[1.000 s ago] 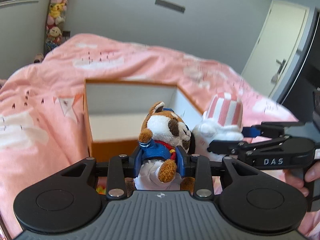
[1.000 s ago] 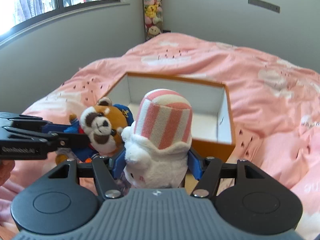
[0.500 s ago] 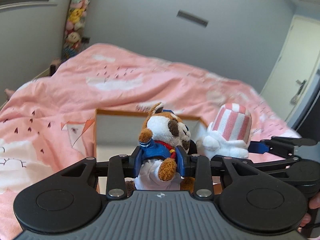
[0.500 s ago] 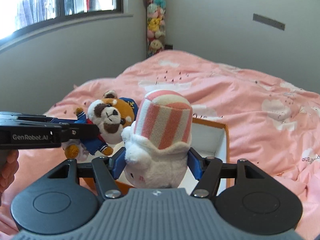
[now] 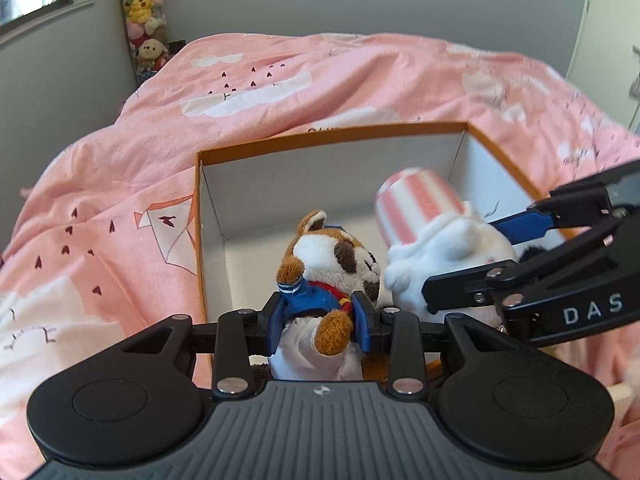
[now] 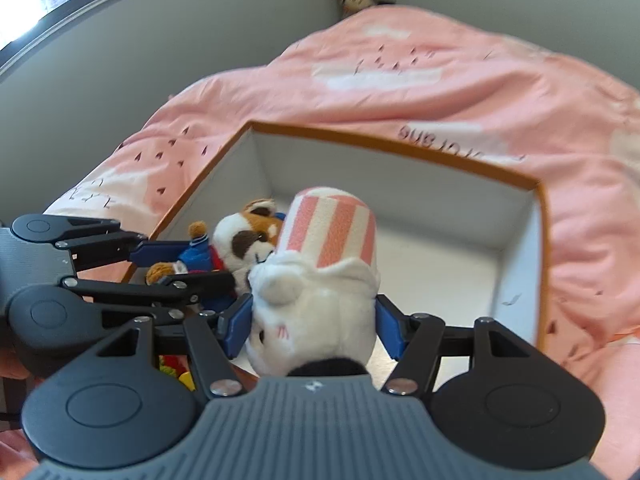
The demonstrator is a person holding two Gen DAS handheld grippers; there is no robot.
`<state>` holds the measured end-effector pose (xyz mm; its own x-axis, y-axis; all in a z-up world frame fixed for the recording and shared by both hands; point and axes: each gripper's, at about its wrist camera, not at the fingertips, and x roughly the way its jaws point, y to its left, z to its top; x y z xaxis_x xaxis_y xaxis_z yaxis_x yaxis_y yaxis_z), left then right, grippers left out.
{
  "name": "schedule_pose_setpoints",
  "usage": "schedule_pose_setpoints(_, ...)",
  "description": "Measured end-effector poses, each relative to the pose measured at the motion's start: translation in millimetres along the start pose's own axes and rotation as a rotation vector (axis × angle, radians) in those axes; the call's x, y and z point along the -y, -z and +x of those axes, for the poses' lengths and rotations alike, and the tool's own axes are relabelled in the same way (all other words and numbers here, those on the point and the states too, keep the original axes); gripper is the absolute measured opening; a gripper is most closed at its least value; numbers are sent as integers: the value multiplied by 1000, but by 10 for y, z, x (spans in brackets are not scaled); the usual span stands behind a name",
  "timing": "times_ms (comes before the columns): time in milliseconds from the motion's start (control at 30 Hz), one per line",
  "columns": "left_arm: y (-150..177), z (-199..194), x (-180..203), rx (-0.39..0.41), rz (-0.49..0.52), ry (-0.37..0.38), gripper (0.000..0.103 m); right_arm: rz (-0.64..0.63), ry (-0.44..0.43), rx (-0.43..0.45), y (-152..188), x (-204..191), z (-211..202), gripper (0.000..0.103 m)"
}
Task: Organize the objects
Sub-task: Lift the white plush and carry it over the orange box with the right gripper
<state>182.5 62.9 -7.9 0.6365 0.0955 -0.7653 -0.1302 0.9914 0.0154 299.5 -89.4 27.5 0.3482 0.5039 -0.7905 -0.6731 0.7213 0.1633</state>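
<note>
My left gripper (image 5: 320, 318) is shut on a brown and white raccoon plush in a blue sailor top (image 5: 332, 264); it also shows in the right wrist view (image 6: 244, 236). My right gripper (image 6: 312, 322) is shut on a white plush with a pink-striped hat (image 6: 320, 280), which also shows in the left wrist view (image 5: 436, 236). Both plushes hang side by side over the open orange box with white inside (image 5: 320, 168), near its front wall. The box also shows in the right wrist view (image 6: 440, 196).
The box sits on a bed with a pink quilt (image 5: 120, 216). A column of stuffed toys (image 5: 146, 20) stands in the far corner by the grey wall. Small red and yellow items (image 6: 176, 368) lie below the left gripper, outside the box.
Both grippers have tilted down and moved forward, bringing the two plushes from in front of the box to over its opening. Both grips are unchanged.
</note>
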Motion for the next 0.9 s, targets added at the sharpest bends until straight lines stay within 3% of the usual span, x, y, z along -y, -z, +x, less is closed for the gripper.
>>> schedule_pose_setpoints(433, 72, 124, 97, -37, 117, -58, 47, 127, -127, -95, 33, 209, 394, 65)
schedule_pose_setpoints(600, 84, 116, 49, -17, 119, -76, 65, 152, -110, -120, 67, 238, 508, 65)
schedule_pose_setpoints(733, 90, 62, -51, 14, 86, -40, 66, 179, -109, -131, 104, 265, 576, 65)
schedule_pose_setpoints(900, 53, -171, -275, 103, -25, 47, 66, 202, -95, -152, 111, 289, 655, 65)
